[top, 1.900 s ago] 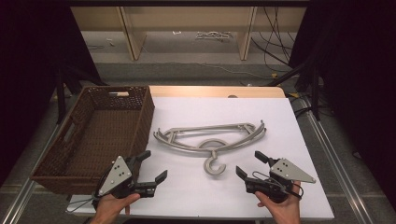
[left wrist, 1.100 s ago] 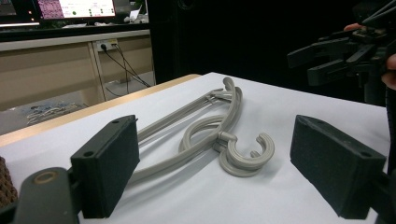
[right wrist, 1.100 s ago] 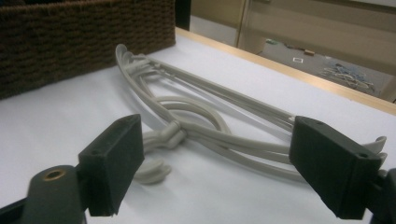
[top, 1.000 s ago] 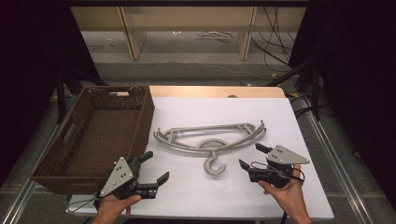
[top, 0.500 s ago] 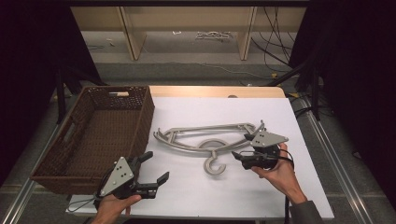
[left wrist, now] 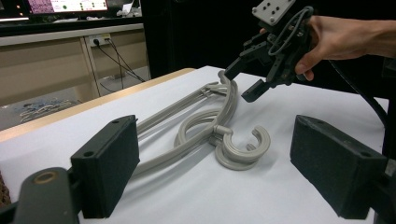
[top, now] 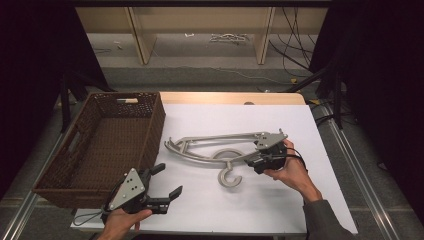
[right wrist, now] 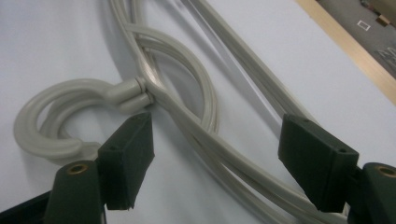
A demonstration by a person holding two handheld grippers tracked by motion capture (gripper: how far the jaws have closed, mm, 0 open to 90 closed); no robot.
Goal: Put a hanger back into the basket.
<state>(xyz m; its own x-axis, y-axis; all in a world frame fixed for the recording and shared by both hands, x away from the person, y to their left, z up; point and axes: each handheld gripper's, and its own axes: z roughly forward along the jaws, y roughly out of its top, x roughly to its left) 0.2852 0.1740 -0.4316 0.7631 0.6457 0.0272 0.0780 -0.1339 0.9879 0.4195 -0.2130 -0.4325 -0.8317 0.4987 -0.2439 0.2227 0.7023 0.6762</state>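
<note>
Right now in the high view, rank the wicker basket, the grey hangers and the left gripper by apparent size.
1. wicker basket
2. grey hangers
3. left gripper, though it sits nearest the camera.

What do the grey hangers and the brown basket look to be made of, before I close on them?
Hangers: probably moulded plastic, pale grey with a smooth, slightly glossy surface; rounded bars and a seamed joint at the hook suggest moulding, though coated metal cannot be ruled out. Basket: dark brown woven wicker or rattan-like strands, matte, with an open weave visible in its walls.
</note>
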